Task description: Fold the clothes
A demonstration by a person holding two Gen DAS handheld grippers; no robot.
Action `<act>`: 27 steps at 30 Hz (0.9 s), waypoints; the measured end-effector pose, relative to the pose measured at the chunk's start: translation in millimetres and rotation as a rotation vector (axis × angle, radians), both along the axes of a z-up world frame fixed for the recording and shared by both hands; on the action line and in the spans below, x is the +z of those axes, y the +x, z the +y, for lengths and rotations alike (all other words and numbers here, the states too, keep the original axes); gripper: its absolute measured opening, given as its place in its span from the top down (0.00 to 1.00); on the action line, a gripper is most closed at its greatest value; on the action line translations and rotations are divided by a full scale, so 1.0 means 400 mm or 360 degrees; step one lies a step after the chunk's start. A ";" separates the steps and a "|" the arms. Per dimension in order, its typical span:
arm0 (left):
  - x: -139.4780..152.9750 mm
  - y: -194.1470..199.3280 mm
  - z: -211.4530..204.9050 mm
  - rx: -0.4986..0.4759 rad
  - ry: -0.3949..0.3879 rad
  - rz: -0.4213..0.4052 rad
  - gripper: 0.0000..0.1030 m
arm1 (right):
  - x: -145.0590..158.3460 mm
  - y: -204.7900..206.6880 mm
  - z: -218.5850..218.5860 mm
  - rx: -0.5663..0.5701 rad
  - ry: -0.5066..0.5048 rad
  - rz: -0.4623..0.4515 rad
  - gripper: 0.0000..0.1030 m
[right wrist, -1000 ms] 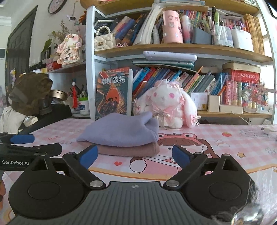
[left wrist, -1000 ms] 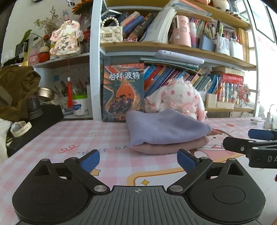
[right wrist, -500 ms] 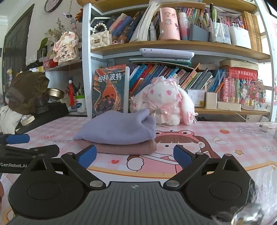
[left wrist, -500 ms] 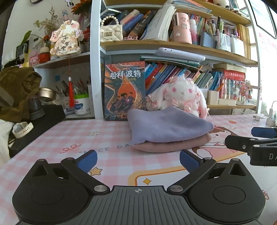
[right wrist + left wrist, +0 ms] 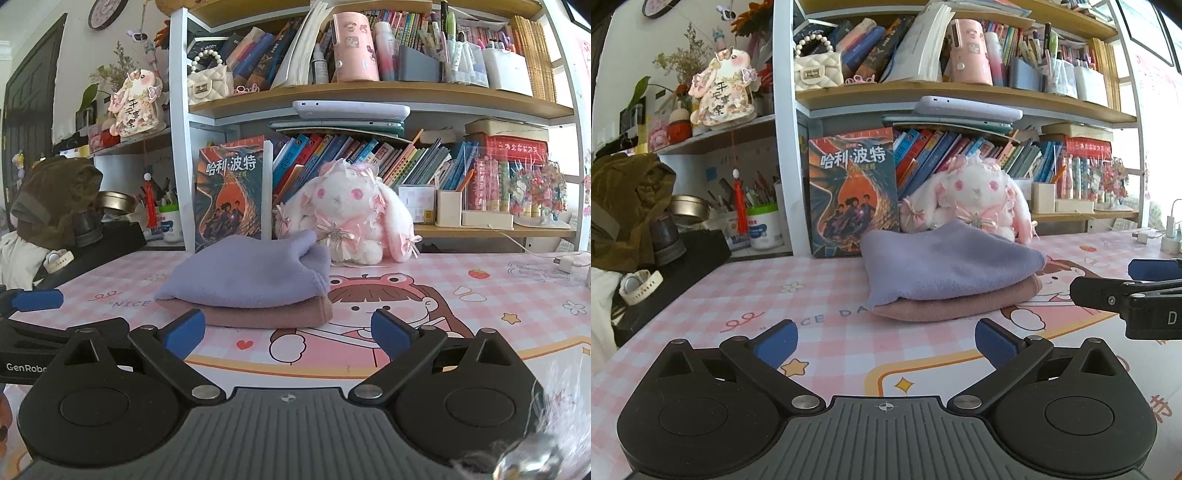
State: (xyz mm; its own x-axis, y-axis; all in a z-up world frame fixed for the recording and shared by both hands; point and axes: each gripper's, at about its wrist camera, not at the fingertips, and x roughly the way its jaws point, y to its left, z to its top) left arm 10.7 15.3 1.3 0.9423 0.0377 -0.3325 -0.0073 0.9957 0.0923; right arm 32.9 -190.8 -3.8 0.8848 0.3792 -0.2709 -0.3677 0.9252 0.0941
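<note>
Behind both wide-spread, empty hand-held grippers [image 5: 884,341] [image 5: 288,332], lilac cloth [image 5: 945,266] perhaps hiding most of pink cloth [image 5: 960,304]

Folded clothes stacked on pink checked desk mat.
Lavender fleece garment [image 5: 945,266] folded atop dusty-pink garment [image 5: 960,304], edges roughly aligned, top layer slightly humped; resting flat just before plush rabbit and upright book.

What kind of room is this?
Probably a home study or bedroom desk: crowded bookshelves, a plush rabbit, and a cartoon desk mat with folded clothes on it.
</note>
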 end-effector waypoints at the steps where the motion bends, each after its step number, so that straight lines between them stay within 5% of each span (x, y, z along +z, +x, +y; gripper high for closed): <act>1: 0.000 0.000 0.000 -0.0002 -0.0001 0.0001 0.00 | -0.001 0.001 -0.001 0.0000 0.0000 0.0001 0.05; 27: -0.001 0.001 0.004 0.0007 -0.0022 0.0006 0.00 | 0.002 0.001 0.003 -0.0001 -0.0019 -0.0004 0.05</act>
